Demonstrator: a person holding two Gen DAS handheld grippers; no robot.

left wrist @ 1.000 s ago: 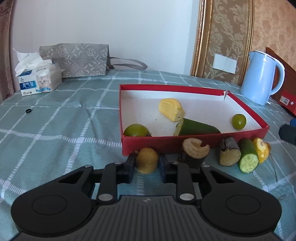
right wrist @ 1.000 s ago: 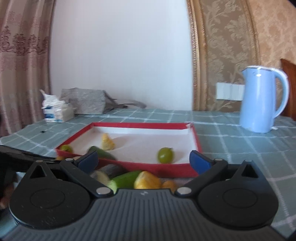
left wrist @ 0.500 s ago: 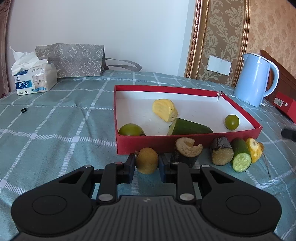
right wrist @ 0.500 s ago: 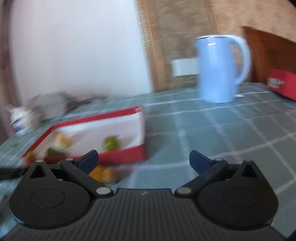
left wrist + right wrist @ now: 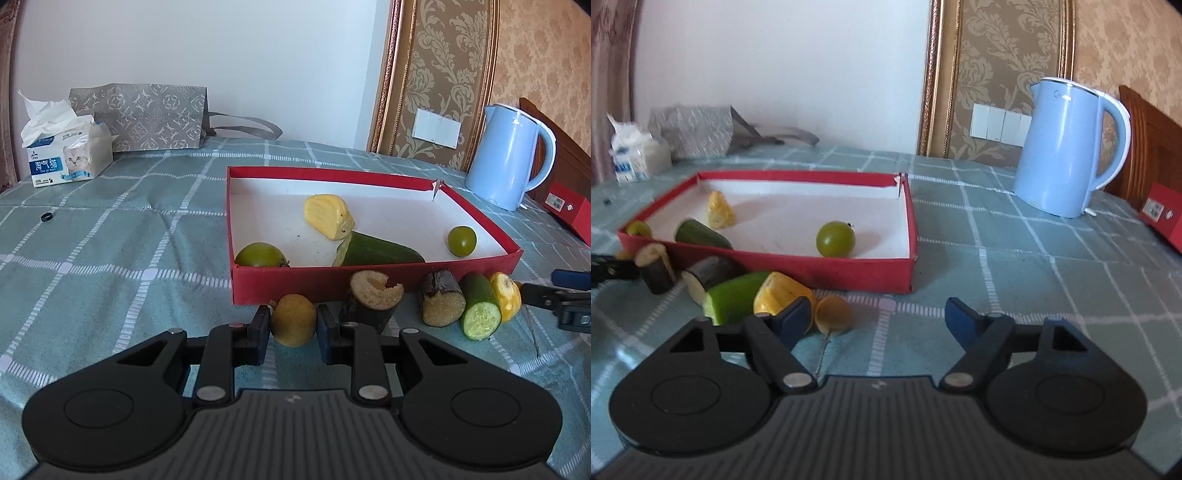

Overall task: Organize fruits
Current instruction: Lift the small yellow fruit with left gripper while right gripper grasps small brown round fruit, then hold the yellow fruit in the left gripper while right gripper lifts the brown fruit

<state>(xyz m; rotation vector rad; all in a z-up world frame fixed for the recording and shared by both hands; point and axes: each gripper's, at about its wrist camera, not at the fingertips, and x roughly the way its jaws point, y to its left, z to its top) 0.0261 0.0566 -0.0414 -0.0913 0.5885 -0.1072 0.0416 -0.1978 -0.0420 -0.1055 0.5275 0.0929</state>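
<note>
Brown round fruit (image 5: 293, 319) clamped in left gripper (image 5: 291, 334) fingers; right gripper (image 5: 877, 319) fingers spread wide.

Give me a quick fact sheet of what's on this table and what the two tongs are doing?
surface: checked green cloth
box: red tray, open top
in tray: two green fruits, yellow piece, cucumber half
in front of tray: two dark stubs, cucumber piece, yellow chunk, small brown fruit
left tongs: shut on kiwi
right tongs: open, holding nothing
nearby: blue kettle, tissue box, grey bag
</note>
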